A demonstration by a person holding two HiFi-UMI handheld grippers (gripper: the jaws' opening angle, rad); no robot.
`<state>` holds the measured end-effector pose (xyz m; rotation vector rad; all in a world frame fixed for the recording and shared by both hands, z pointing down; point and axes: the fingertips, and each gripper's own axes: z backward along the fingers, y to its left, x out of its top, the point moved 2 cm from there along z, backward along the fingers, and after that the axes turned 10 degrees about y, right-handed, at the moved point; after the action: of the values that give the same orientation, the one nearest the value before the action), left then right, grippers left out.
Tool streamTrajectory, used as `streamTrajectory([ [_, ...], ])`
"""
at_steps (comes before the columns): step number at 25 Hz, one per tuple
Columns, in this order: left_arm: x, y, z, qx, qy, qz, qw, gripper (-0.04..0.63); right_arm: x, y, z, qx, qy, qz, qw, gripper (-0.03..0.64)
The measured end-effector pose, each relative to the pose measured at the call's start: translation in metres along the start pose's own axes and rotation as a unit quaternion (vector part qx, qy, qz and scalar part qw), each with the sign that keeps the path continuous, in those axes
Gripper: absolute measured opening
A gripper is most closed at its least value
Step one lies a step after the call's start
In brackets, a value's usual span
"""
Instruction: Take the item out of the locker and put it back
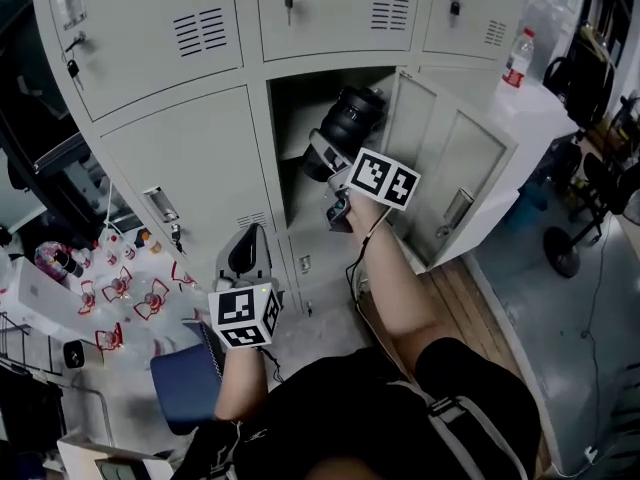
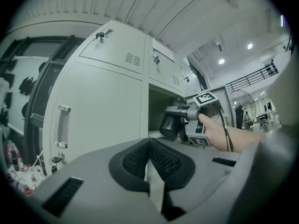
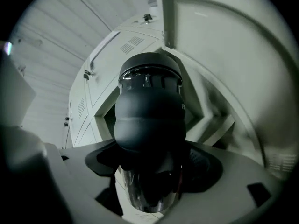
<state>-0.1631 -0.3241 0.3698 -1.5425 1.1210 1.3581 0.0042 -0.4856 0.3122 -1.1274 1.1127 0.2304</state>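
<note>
Three cameras are facing one open locker compartment (image 1: 300, 118).

The head camera is looking steeply down over the locker bank (image 1: 180, 158) from a little way off, taking in the left gripper (image 1: 245, 253) and the right gripper (image 1: 330, 153). The left gripper's camera is sitting lower and farther back, looking up and right toward that compartment (image 2: 159, 111) and the right gripper (image 2: 180, 113). The right gripper's camera is pointing along its jaws, very close to the black cylindrical item (image 3: 149, 120), with the compartment's edge (image 3: 108, 120) behind.
</note>
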Motion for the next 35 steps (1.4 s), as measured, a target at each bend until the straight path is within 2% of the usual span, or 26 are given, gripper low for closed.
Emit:
streamTrajectory([
  [4, 0.001, 0.013, -0.001, 0.014, -0.001, 0.002, 0.9999, 0.012, 0.009, -0.012, -0.025, 0.014, 0.007, -0.05, 0.999, 0.396],
  [12, 0.004, 0.032, -0.005, 0.033, 0.001, 0.003, 0.9995, 0.012, 0.041, -0.029, -0.065, -0.026, 0.042, -0.009, 0.999, 0.396],
  [15, 0.006, 0.039, -0.004, 0.04, 0.0, 0.003, 0.9992, 0.012, 0.051, -0.035, -0.077, -0.053, 0.05, 0.024, 0.997, 0.396],
  [18, 0.005, 0.043, -0.004, 0.045, 0.001, 0.005, 0.999, 0.012, 0.059, -0.04, -0.085, -0.093, 0.051, 0.083, 0.991, 0.397],
  [25, 0.001, 0.035, -0.008, 0.035, 0.007, 0.001, 0.9994, 0.012, 0.069, -0.054, -0.102, -0.185, 0.075, 0.212, 0.957, 0.396],
  [32, -0.001, 0.034, -0.008, 0.033, 0.003, 0.007, 0.9994, 0.012, 0.059, -0.05, -0.099, -0.189, 0.076, 0.28, 0.938, 0.397],
  [35, -0.006, 0.03, -0.009, 0.028, 0.008, 0.008, 0.9996, 0.012, 0.056, -0.05, -0.097, -0.183, 0.074, 0.276, 0.941, 0.398],
])
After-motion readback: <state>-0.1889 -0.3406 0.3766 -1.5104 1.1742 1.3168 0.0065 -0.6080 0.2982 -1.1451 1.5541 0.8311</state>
